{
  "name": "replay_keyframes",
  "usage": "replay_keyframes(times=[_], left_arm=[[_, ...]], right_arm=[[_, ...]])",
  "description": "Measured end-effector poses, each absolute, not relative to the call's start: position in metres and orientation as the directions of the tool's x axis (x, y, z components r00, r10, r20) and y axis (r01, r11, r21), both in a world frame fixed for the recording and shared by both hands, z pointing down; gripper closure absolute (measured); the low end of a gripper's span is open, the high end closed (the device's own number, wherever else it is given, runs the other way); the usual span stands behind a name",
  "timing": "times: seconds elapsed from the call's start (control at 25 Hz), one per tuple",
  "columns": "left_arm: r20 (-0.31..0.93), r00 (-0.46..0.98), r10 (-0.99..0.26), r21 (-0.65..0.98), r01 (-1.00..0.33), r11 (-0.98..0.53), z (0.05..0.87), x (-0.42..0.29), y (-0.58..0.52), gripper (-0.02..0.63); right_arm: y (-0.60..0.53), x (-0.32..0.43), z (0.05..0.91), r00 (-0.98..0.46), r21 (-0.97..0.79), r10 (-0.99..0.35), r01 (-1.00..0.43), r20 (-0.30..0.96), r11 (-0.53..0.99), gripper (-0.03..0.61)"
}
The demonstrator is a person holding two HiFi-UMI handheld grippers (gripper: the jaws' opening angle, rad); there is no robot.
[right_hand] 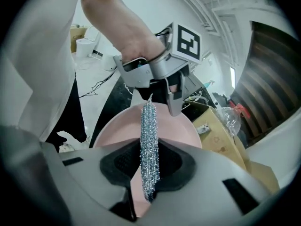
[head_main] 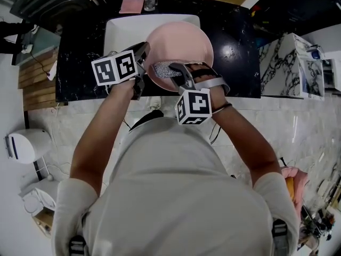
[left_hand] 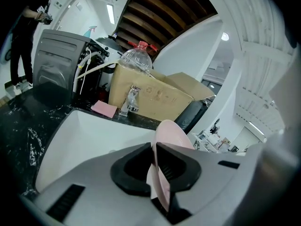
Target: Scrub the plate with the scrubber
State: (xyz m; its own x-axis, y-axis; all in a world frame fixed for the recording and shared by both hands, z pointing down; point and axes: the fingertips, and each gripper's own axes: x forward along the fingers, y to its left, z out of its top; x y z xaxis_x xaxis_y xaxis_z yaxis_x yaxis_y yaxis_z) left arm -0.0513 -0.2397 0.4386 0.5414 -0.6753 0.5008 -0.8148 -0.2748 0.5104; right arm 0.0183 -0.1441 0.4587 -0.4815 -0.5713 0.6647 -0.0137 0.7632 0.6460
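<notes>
The pink plate [head_main: 184,44] is held tilted over the white sink [head_main: 125,28]. My left gripper [head_main: 145,52] is shut on its left rim. In the left gripper view the plate's edge [left_hand: 170,131] runs between the black pads of the left gripper [left_hand: 155,147]. My right gripper [head_main: 178,71] is shut on a silvery mesh scrubber [head_main: 166,70], which lies against the plate's near face. In the right gripper view the scrubber [right_hand: 149,140] stands edge-on between the pads of the right gripper [right_hand: 149,164], with the plate [right_hand: 174,128] behind it and the left gripper [right_hand: 157,86] at its far rim.
A black marble counter [head_main: 80,63] surrounds the sink. Behind the sink stand a faucet [left_hand: 130,100], a pink cloth [left_hand: 104,108], a cardboard box [left_hand: 155,95] and a clear bottle with a red cap [left_hand: 136,58]. A marbled cabinet [head_main: 285,63] is at the right.
</notes>
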Motion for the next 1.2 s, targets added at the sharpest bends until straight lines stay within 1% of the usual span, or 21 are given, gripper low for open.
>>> replay_keyframes(times=[0.12,0.28,0.48,0.76,1.08,1.2], left_arm=[[0.495,0.544,-0.678,0.516,-0.812,-0.274,0.439,-0.053,-0.237,0.586],[0.488,0.543,-0.683,0.514,-0.812,-0.277,0.438,-0.053,-0.234,0.591],[0.496,0.538,-0.682,0.494,-0.820,-0.287,0.438,-0.053,-0.230,0.589],[0.459,0.535,-0.709,0.512,-0.812,-0.282,0.429,-0.059,-0.230,0.588],[0.444,0.504,-0.741,0.525,-0.816,-0.240,0.427,-0.073,-0.237,0.581],[0.439,0.495,-0.749,0.527,-0.818,-0.232,0.426,-0.077,-0.240,0.581]], right_arm=[[-0.166,0.026,0.440,-0.473,0.680,-0.621,-0.063,0.624,0.731,0.500],[-0.205,0.038,0.418,-0.425,0.731,-0.703,-0.129,0.569,0.670,0.500],[-0.239,0.046,0.408,-0.365,0.772,-0.763,-0.157,0.534,0.616,0.500],[-0.233,0.045,0.434,-0.337,0.754,-0.739,-0.114,0.583,0.647,0.500],[-0.188,0.041,0.455,-0.365,0.700,-0.682,-0.106,0.633,0.706,0.500],[-0.166,0.038,0.463,-0.387,0.663,-0.641,-0.093,0.663,0.743,0.500]])
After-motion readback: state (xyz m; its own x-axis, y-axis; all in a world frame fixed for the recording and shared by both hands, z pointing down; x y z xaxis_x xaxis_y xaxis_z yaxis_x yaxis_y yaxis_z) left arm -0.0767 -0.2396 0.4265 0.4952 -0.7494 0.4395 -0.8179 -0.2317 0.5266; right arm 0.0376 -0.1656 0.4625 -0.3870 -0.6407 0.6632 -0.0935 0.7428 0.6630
